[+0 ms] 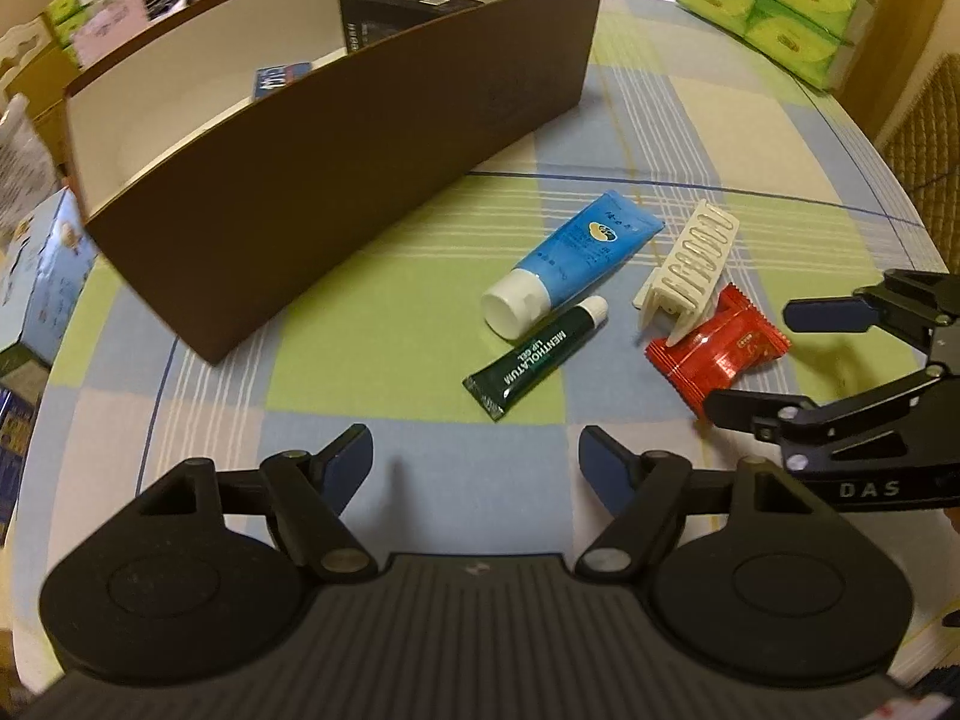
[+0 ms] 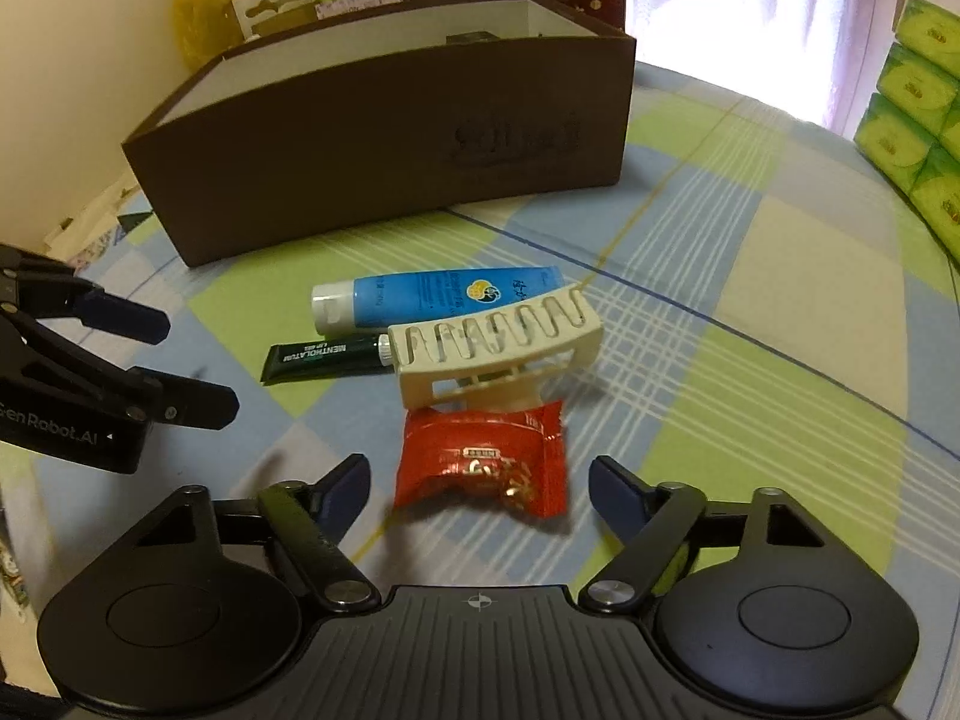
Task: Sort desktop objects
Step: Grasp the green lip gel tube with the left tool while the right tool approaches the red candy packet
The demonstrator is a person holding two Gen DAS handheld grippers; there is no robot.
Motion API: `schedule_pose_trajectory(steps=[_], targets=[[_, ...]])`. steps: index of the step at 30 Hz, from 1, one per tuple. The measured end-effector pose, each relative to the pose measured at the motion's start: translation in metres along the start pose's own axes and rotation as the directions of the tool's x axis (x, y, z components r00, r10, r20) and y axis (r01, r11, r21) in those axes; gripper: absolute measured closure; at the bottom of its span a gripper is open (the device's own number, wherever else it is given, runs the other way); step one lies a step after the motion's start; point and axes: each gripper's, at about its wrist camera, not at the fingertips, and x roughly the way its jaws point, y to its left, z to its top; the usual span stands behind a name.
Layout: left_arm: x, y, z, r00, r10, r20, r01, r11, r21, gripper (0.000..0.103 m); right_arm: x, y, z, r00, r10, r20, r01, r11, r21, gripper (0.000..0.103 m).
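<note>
The worktop [image 2: 780,276] wears a checked cloth of pale green, blue and cream squares crossed by thin dark lines. Curtains [image 2: 720,6] let in daylight at 12 to 1 o'clock in the right wrist view, and stacked green tissue packs [image 2: 912,120] sit at 2 o'clock. Clutter, including a yellow bag [image 2: 210,6], lies past the worktop at 11 o'clock.

A long brown box [image 2: 384,138] with a pale lining stands at 12 o'clock; a faint embossed mark on its front cannot be read. In the left wrist view it holds a black carton [image 1: 396,12] and a blue packet [image 1: 279,79], their print too blurred to read.

Nearer than the box lie a blue tube [image 2: 444,297] with a white cap, and beside it a dark green tube [image 2: 324,357] printed "MENTHOLATUM LIP GEL". A cream slotted clip [image 2: 498,354] rests partly on a red snack packet [image 2: 483,459], whose gold writing is illegible.

The right tool [image 2: 478,480] is spread wide, gripping nothing, with the red packet on the cloth between its fingers. The left tool [image 1: 474,459] is likewise released and empty, over bare cloth at 6 o'clock of the green tube. Its body reads "GenRobot.AI"; the right one shows "DAS".
</note>
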Motion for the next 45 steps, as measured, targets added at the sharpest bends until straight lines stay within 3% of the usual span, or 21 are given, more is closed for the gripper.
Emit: schedule_pose_trajectory(steps=[3,10,14,16,18,20,23,29,33,37,45], targets=[[0.007,0.001,0.005,1.000,-0.023,-0.003,0.023,0.999,0.034,0.033,0.006,0.001,0.000,1.000,-0.020,-0.021,0.020,1.000,-0.009,0.041],[0.023,0.001,0.016,0.996,-0.090,-0.017,0.091,0.989,0.116,0.041,-0.002,-0.015,-0.007,0.997,-0.063,-0.055,0.065,0.997,0.041,0.052],[0.034,0.002,0.024,0.991,-0.131,-0.022,0.133,0.980,0.145,0.048,-0.012,-0.033,-0.015,0.993,-0.097,-0.073,0.106,0.987,0.125,0.052],[0.041,0.001,0.027,0.988,-0.150,-0.038,0.154,0.975,0.158,0.058,-0.018,-0.040,-0.019,0.990,-0.113,-0.079,0.125,0.980,0.158,0.052],[0.045,-0.002,0.028,0.987,-0.158,-0.039,0.162,0.972,0.172,0.061,-0.024,-0.046,-0.023,0.989,-0.123,-0.084,0.137,0.973,0.188,0.052],[0.044,-0.006,0.028,0.985,-0.169,-0.041,0.174,0.967,0.184,0.070,-0.030,-0.049,-0.025,0.987,-0.133,-0.085,0.149,0.966,0.212,0.052],[0.042,-0.013,0.025,0.972,-0.222,-0.071,0.231,0.958,0.170,0.077,-0.036,-0.050,-0.027,0.987,-0.135,-0.088,0.152,0.962,0.225,0.051],[0.043,-0.020,0.027,0.971,-0.225,-0.079,0.234,0.962,0.138,0.078,-0.042,-0.051,-0.028,0.985,-0.149,-0.090,0.167,0.956,0.241,0.037],[0.051,-0.020,0.038,0.973,-0.222,-0.070,0.230,0.964,0.136,0.078,-0.041,-0.052,-0.026,0.985,-0.154,-0.084,0.170,0.953,0.251,0.034],[0.055,-0.024,0.042,0.974,-0.216,-0.066,0.223,0.965,0.141,0.090,-0.041,-0.052,-0.025,0.985,-0.155,-0.082,0.171,0.954,0.246,0.034],[0.041,-0.017,0.022,0.977,-0.201,-0.077,0.210,0.967,0.143,0.090,-0.035,-0.049,-0.021,0.988,-0.144,-0.051,0.151,0.971,0.187,0.034]])
